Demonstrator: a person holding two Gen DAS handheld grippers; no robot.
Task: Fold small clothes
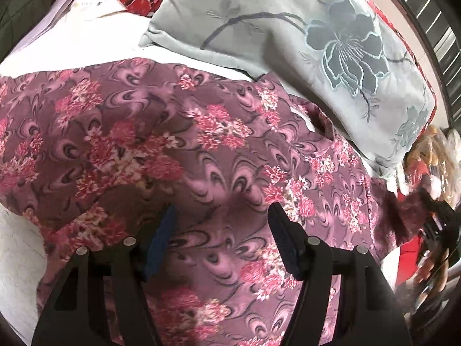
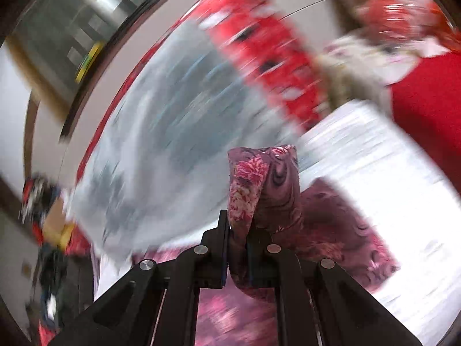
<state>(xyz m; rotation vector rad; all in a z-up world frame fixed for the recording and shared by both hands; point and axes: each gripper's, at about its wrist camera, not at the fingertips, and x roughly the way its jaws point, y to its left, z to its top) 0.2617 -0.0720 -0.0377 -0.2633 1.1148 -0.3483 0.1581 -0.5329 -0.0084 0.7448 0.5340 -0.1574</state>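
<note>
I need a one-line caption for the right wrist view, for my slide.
Right hand-held gripper shut on a bunched fold of the purple floral garment, blurred grey pillow behind.

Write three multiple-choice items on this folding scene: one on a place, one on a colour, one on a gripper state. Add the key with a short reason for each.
1. Where does the grey pillow lie in the left wrist view?
A. Beyond the floral garment, toward the upper right
B. Under the left gripper
C. On top of the garment's middle

2. What is the garment's main colour?
A. Plain blue
B. Mauve with pink flowers
C. Green stripes

3. How does the right gripper stand?
A. Wide open, empty
B. Out of view
C. Shut on a bunch of the garment

Key: 1 A, the pillow sits past the cloth's far edge; 2 B, mauve swirls and pink blossoms cover it; 3 C, the cloth stands pinched between the fingers, while the left gripper hangs open over the fabric.
</note>
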